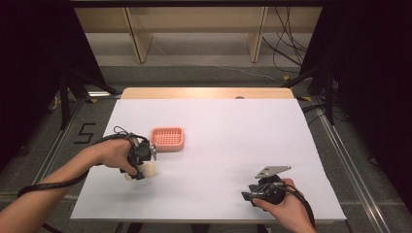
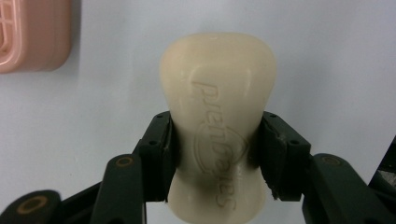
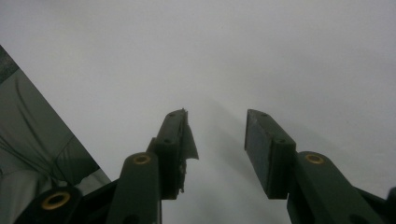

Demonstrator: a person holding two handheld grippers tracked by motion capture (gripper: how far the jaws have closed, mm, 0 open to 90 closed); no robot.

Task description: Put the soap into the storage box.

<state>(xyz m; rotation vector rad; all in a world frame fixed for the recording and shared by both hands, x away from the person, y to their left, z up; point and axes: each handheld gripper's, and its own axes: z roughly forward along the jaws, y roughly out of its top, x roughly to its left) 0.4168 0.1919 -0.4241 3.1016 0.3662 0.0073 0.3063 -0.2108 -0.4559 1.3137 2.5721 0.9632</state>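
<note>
White surface (image 1: pixel 218 145): pink soap dish (image 1: pixel 167 138) sits left of centre, empty. Left gripper (image 1: pixel 141 160), just near of the dish, has its jaws clenched on the waist of a cream soap bar (image 2: pixel 217 126). Grasp judged done; transfer into the dish remains. Right gripper (image 3: pixel 217 140) idles near right, jaws released, nothing between them.

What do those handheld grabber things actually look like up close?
Each gripper is black. The left gripper has two chunky jaws with flat pads and brass-coloured pivot rings. The right gripper looks alike, one pad frayed, with a grey three-cornered plate on top. Black cables trail back along bare forearms.
</note>
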